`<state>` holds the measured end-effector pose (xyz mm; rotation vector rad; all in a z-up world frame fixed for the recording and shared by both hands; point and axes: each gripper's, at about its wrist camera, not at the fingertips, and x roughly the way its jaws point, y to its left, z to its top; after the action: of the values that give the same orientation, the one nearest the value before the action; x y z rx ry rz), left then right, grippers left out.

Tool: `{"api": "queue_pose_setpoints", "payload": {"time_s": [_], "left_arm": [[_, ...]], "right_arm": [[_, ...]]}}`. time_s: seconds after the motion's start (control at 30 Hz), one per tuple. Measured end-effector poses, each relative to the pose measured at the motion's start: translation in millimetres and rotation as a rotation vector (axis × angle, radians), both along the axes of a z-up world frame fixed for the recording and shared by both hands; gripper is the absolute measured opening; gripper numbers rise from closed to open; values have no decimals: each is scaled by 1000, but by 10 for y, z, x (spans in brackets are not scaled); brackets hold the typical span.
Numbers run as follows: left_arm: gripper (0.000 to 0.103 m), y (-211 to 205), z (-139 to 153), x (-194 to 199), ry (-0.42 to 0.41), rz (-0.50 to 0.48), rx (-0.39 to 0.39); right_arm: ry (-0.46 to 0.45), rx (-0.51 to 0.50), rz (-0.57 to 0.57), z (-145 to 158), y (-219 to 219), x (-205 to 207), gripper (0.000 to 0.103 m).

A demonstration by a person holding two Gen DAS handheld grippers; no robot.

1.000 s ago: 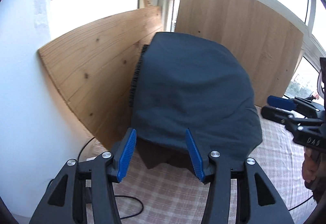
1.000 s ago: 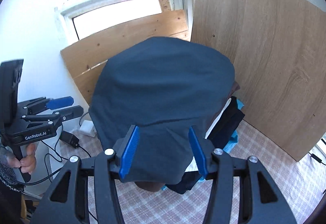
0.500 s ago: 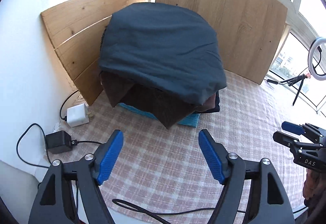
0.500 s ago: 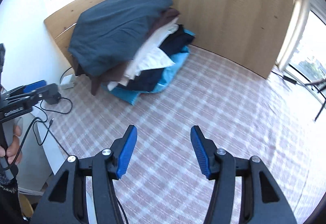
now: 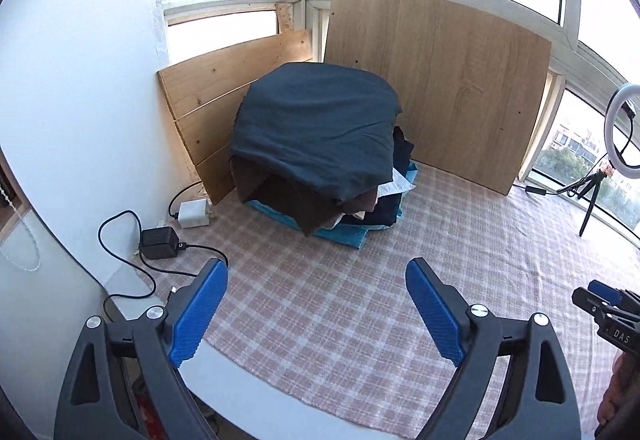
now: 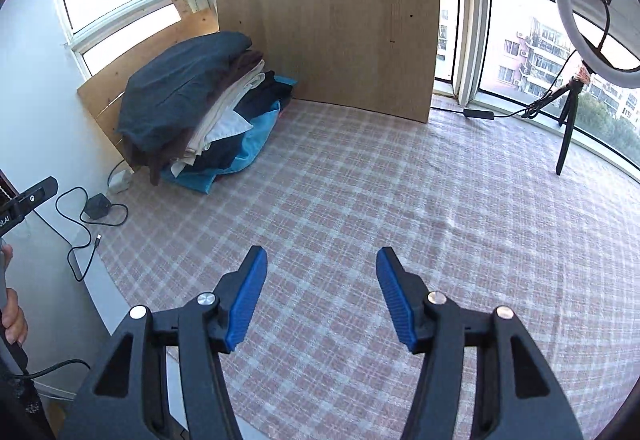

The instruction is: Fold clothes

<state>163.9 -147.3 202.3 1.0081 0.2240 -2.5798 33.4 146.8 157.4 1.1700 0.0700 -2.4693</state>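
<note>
Both grippers have pulled back from the pile. One second earlier each wrist view was filled by the dark teal garment, fingers right at its near edge; half a second ago they were already off it.

Left gripper (image 5: 316, 310): fingers wide apart, nothing between them, over the checked cloth on the worktop (image 5: 360, 280). Right gripper (image 6: 322, 296): also spread wide and empty, further toward the open middle of the cloth.

Stack of clothes (image 5: 320, 160) sits in the far left corner of the worktop, against the two wooden boards (image 5: 440, 80). Top layer is the dark teal garment (image 6: 180, 80), laid flat and draped over the near edge. Below it are brown, white, dark navy and light blue layers (image 6: 256, 136), their edges showing on the right-hand side.

Judgement: the retreat with empty fingers suggests the teal piece has just been placed, so one fold cycle looks finished. No unfolded garment is in view on the cloth; whether more remains cannot be told.

Orientation: the stack's long axis runs roughly from the near worktop edge back toward the boards. It leans, upper layers shifted toward the left wall, the blue bottom layer sticking out forward and right.

Also present: charger and cable (image 5: 160, 240) left of the stack, ring light on tripod (image 6: 592, 12) at far right.
</note>
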Motion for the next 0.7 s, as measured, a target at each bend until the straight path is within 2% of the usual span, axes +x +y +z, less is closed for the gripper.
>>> {"api": "queue_pose_setpoints", "payload": {"time_s": [0.1, 0.43, 0.7], "left_arm": [[99, 147, 31, 135, 10, 1, 2], [102, 561, 139, 551, 44, -8, 17], [102, 656, 230, 579, 61, -14, 13]], "right_arm": [[14, -1, 22, -42, 191, 148, 56], [13, -26, 49, -147, 486, 370, 56], [35, -12, 60, -116, 561, 447, 56]]}}
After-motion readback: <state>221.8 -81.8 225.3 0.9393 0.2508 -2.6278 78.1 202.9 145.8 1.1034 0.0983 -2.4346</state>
